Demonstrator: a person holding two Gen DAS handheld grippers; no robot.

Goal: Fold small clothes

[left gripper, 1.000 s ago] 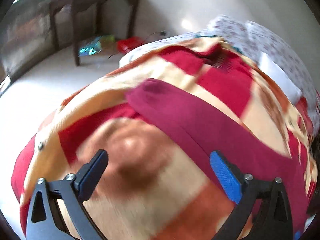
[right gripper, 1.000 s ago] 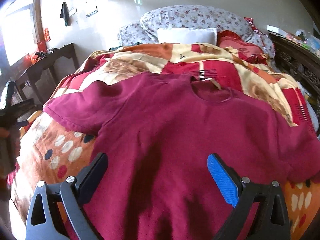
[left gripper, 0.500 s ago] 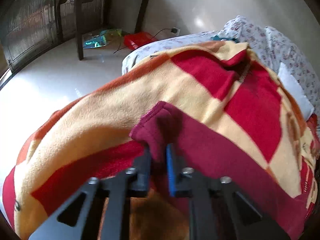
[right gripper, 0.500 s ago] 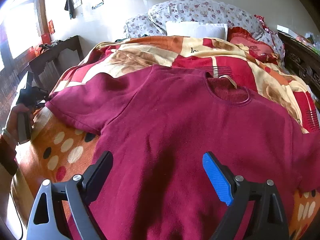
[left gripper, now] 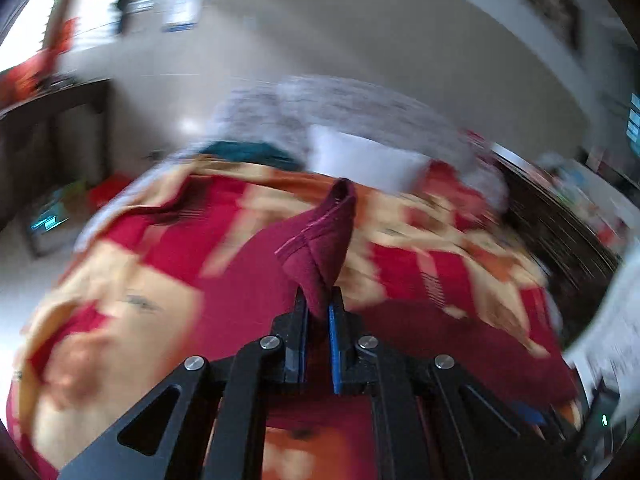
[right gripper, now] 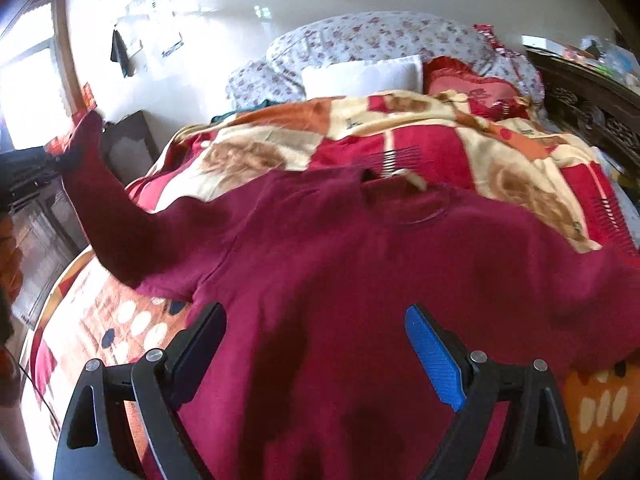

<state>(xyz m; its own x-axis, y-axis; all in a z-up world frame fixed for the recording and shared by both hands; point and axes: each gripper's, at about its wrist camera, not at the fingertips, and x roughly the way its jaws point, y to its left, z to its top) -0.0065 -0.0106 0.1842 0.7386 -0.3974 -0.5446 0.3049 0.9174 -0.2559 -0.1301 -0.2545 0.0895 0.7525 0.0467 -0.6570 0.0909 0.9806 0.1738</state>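
The left gripper (left gripper: 318, 300) pinches the maroon shirt's sleeve (left gripper: 324, 240) above the patterned blanket (right gripper: 420, 152). The right gripper (right gripper: 316, 344), fingers spread, hovers over the shirt (right gripper: 360, 272); pillows (right gripper: 360, 76) lie beyond.

No text, label, brand or number is legible in either view. Papers on the wall (right gripper: 162, 26) at eleven o'clock in the right wrist view are washed out; small dark marks on the blanket (right gripper: 352, 122) cannot be read.

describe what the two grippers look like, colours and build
Both look alike: the left gripper and right gripper have black cut-out linkage arms joined by silver round pins. Each carries one black finger and one with a bright blue pad. No cables or markings show.
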